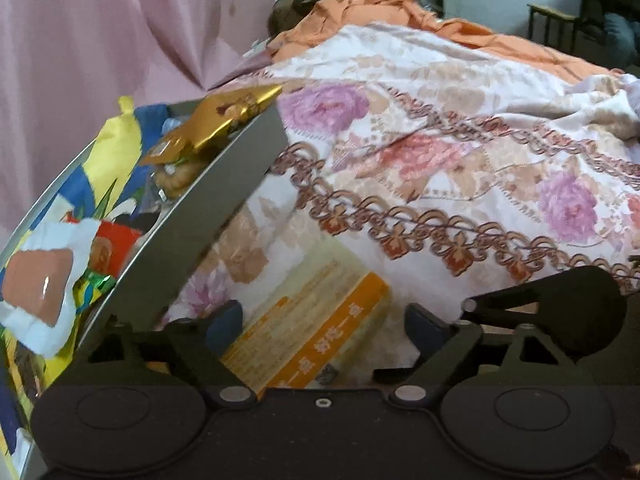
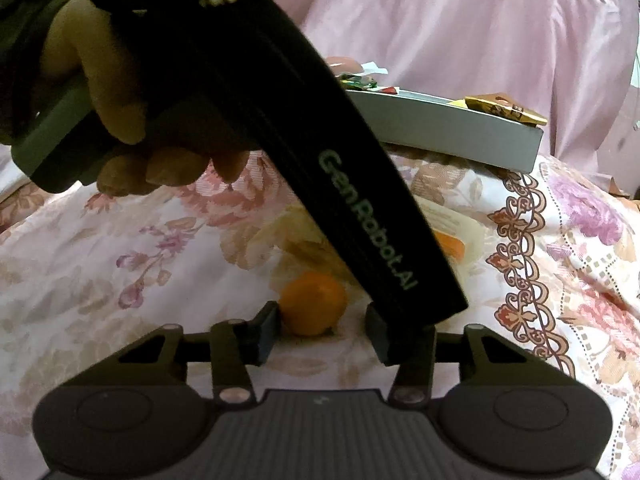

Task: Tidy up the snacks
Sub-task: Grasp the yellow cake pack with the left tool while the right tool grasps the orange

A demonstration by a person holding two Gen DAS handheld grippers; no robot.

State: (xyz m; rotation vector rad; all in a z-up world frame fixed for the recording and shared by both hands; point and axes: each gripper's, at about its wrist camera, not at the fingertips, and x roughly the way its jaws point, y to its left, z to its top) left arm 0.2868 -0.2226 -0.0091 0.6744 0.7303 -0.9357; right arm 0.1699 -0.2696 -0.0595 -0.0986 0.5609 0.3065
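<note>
A grey tray (image 1: 224, 184) holds several wrapped snacks, among them a gold packet (image 1: 224, 116) and a yellow-blue bag (image 1: 108, 160). It also shows in the right wrist view (image 2: 452, 132). My left gripper (image 1: 320, 328) is open above an orange-and-cream snack box (image 1: 316, 320) lying on the bedspread beside the tray. My right gripper (image 2: 324, 332) is open, with a small orange fruit (image 2: 314, 304) between its fingertips on the bedspread. The left gripper's black body (image 2: 360, 208) crosses the right wrist view and hides part of the box (image 2: 452, 236).
A floral bedspread (image 1: 460, 160) covers the bed, with an orange quilt (image 1: 400, 12) bunched at the far end. Pink fabric (image 1: 100, 40) hangs behind the tray. A chair (image 1: 560, 24) stands at the far right.
</note>
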